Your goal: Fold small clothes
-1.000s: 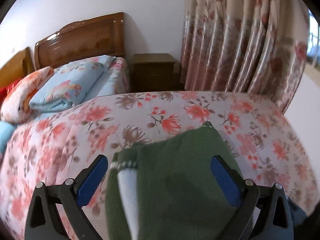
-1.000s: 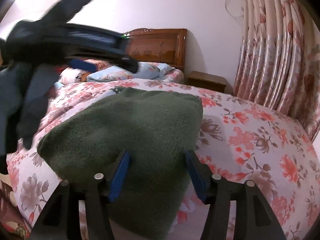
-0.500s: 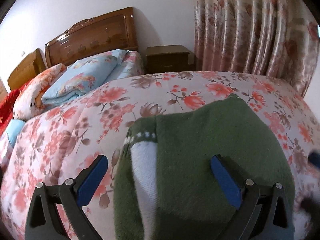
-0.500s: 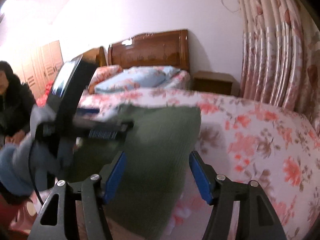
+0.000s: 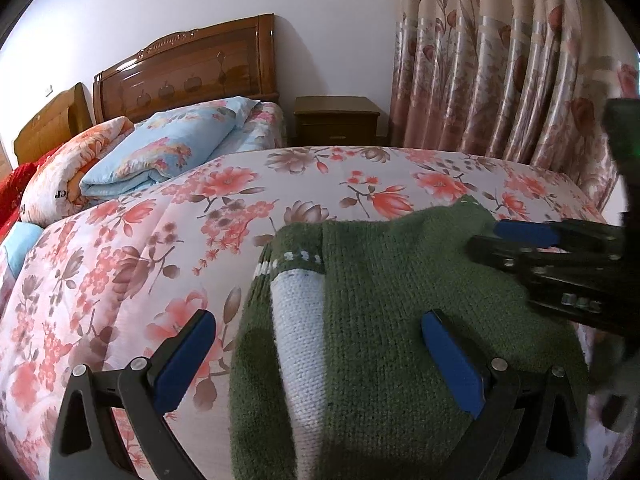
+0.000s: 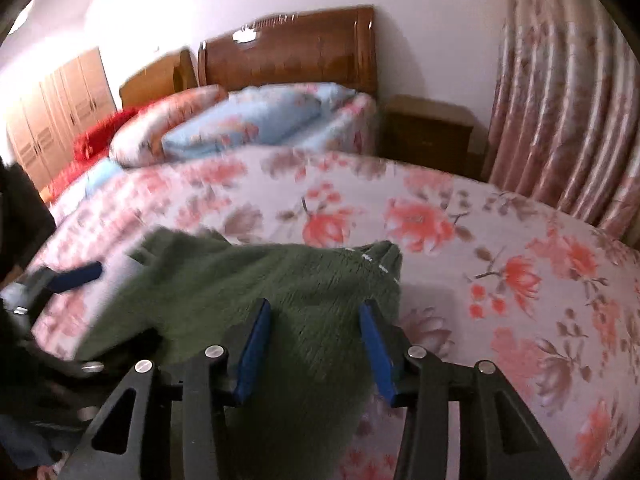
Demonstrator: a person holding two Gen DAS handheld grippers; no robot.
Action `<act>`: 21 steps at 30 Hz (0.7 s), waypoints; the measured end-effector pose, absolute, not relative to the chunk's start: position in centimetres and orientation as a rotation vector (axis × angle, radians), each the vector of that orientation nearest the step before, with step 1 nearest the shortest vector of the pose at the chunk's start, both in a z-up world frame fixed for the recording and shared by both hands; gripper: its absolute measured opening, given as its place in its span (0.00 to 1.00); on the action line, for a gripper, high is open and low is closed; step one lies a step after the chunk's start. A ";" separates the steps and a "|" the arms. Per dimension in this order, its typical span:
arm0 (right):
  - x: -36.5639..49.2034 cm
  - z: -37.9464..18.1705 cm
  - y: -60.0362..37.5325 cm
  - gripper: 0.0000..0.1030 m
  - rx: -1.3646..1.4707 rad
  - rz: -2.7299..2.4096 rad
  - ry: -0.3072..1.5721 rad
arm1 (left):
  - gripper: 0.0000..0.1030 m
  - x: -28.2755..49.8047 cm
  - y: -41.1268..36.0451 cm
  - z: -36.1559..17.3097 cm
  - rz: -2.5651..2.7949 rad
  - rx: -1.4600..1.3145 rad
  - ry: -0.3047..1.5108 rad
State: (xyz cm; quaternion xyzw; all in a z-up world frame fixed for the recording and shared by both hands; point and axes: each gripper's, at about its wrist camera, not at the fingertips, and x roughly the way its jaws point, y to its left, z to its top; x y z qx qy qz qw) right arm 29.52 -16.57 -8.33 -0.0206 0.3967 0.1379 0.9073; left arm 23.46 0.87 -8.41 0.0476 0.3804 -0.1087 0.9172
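Folded green knitted sweater (image 5: 400, 320) lying on the near part of the bed (image 5: 140, 264), on its pink floral quilt, with a white knitted panel and a white-dashed ribbed band showing along the sweater's left side. Left gripper (image 5: 316, 356) hovering over the near left portion of the sweater, blue-padded fingers (image 5: 182, 360) spread wide: left one over the quilt just beside the sweater's left edge, right one above the green knit, nothing pinched between them. Right gripper (image 6: 316, 350) reaching in over the sweater's right part, seen from the left wrist as a dark blurred frame with a blue pad at the right edge. Fingers (image 6: 252, 354) of the right gripper standing partway apart, having just been closing, green knit lying beneath and between them; no visible pinch of cloth against either pad, so parted rather than clamped. Far right corner of the sweater (image 6: 388, 256) slightly peaked, with white stitches along its edge. Farther back on the bed, a light blue folded quilt (image 5: 168, 152) beside an orange floral pillow (image 5: 68, 176), and a red cloth at the far left. Behind them a glossy wooden headboard (image 5: 188, 68), a dark wooden nightstand (image 5: 338, 120) to its right, then floral curtains (image 5: 500, 80) along the right wall. Wooden wardrobe doors (image 6: 60, 108) at the far left in the right wrist view, much of that view blurred.
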 end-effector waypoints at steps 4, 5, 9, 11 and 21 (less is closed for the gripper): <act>30.4 -8.2 -16.3 0.46 -0.060 0.264 0.814 | 1.00 23.5 0.9 -8.5 -0.227 0.092 0.783; 30.3 -7.8 -16.3 0.46 -0.056 0.261 0.791 | 1.00 23.5 1.0 -8.5 -0.228 0.087 0.783; 31.1 -8.8 -16.0 0.46 -0.099 0.251 0.831 | 1.00 23.6 1.0 -8.5 -0.224 0.084 0.783; 31.9 -9.4 -16.3 0.46 -0.076 0.273 0.860 | 1.00 23.5 1.0 -8.5 -0.222 0.088 0.779; 22.2 -5.3 -15.8 0.46 -0.036 0.295 0.711 | 1.00 23.4 1.0 -8.5 -0.226 0.072 0.782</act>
